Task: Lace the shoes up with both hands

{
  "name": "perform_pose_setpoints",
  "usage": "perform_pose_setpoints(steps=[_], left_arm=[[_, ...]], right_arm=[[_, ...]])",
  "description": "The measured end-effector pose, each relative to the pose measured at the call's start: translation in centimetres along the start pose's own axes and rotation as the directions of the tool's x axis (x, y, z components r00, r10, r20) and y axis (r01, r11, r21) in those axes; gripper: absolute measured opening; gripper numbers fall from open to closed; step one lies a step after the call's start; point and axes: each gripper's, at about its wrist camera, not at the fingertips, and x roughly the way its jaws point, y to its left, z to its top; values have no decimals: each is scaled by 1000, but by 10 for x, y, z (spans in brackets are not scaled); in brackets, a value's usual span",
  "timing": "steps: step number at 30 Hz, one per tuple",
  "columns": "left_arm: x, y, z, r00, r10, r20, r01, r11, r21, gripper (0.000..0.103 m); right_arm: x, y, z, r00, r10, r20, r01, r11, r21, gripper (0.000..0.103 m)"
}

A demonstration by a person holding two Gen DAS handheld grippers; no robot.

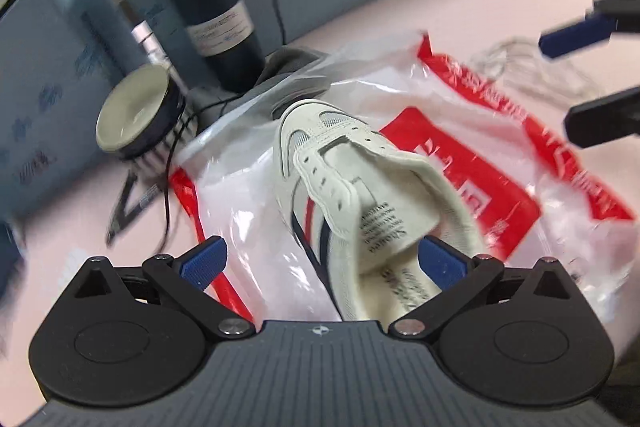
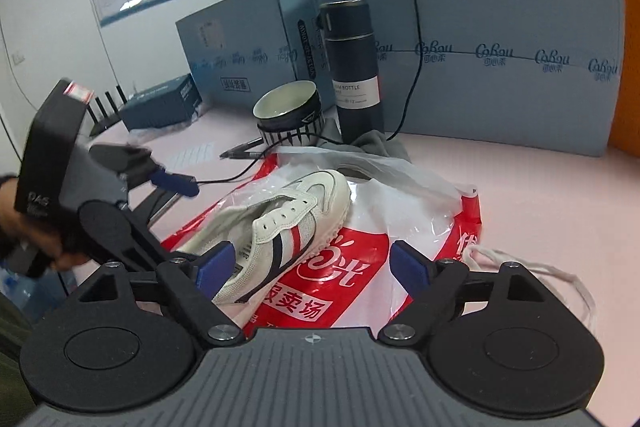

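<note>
While the cream canvas sneaker with red and navy side stripes (image 2: pixel 288 227) lies unlaced on the red-and-white plastic shopping bag (image 2: pixel 360 267), its eyelets bare, the white cotton lace (image 2: pixel 520 263) sits loose on the pink tabletop (image 2: pixel 540 187) just beside the bag. Both the left gripper (image 1: pixel 320 259) and the right gripper (image 2: pixel 312 265) stand wide open, holding nothing. Threading hasn't started; next, I'd judge, one gripper must pinch a lace end.
</note>
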Motion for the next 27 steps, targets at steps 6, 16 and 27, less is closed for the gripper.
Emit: perform_pose_setpoints(steps=[6, 16, 27], left_arm=[[6, -6, 10, 1000, 23, -9, -21, 988, 152, 103], [14, 35, -24, 991, -75, 113, 109, 937, -333, 44], [-6, 35, -32, 973, -100, 207, 174, 908, -382, 80]], right_arm=[[-13, -8, -4, 998, -54, 24, 53, 998, 47, 92], [-12, -36, -31, 955, -294, 32, 296, 955, -35, 88], [48, -85, -46, 902, -397, -168, 385, 918, -98, 19]])
